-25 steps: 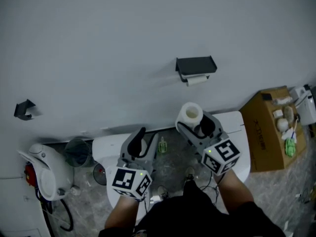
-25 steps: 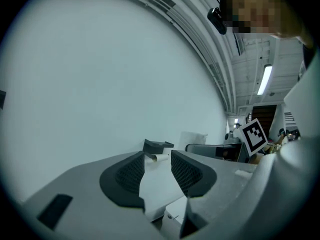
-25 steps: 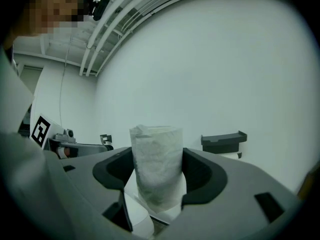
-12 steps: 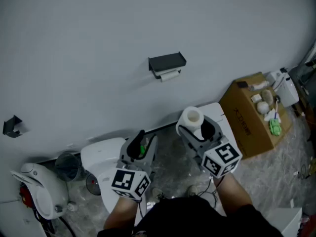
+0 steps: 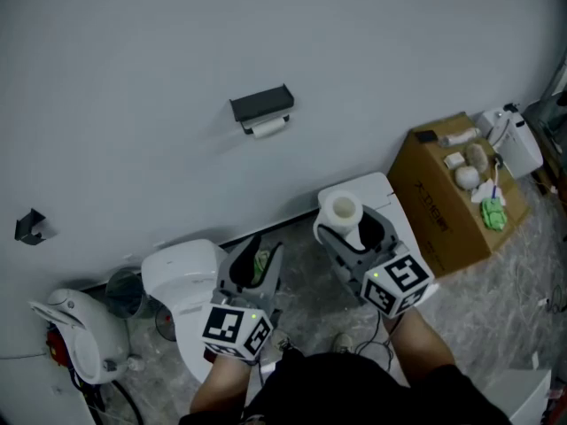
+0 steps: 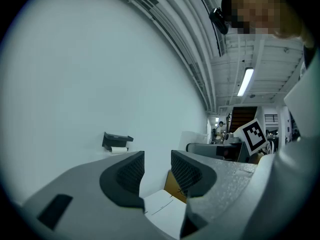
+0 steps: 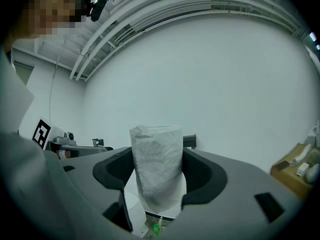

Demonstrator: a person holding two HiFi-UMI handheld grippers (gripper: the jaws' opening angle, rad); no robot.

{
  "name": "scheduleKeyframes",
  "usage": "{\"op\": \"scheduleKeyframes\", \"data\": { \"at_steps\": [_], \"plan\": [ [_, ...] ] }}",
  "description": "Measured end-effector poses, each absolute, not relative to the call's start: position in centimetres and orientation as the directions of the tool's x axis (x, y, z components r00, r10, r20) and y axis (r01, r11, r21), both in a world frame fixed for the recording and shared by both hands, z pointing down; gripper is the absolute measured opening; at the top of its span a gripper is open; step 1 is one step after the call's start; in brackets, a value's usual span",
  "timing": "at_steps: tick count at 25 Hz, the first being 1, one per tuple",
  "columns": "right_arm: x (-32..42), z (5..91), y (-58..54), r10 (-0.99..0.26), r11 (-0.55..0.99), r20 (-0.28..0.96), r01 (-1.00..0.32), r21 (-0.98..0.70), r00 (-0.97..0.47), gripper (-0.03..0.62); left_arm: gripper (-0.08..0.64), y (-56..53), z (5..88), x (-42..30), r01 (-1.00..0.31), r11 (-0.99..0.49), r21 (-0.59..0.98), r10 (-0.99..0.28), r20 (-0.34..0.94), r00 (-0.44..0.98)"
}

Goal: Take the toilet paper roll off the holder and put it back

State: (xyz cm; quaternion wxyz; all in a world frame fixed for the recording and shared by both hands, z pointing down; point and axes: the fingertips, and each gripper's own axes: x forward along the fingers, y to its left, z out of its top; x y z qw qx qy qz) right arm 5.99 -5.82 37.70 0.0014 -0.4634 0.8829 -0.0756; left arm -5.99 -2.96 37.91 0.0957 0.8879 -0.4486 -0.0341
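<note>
- A plain pale grey wall (image 5: 177, 42) fills the background, above a speckled stone floor (image 5: 496, 273).
- My right gripper (image 5: 350, 227) clamps the white toilet paper roll (image 5: 341, 209). The roll stands upright, with a pad pressed on either side.
- My left gripper (image 5: 254, 259), at 9 o'clock of the right one, carries nothing and its jaws stand apart.
- The black wall-mounted holder (image 5: 261, 104) is at 11 o'clock from the roll, well apart, with a small white paper piece (image 5: 268, 127) beneath it.
- I judge the taking-off done; returning the roll to the holder is left.
</note>
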Motion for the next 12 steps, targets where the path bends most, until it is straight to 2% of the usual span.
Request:
{"op": "scheduleKeyframes", "data": {
  "at_steps": [12],
  "plan": [
    [14.4, 38.5, -0.4, -0.728, 0.671, 0.055, -0.727, -0.146, -0.683, 0.291, 0.15, 4.1, 38.4, 3.9, -0.862, -0.476, 0.174, -0.867, 0.074, 0.493]
  ]
}}
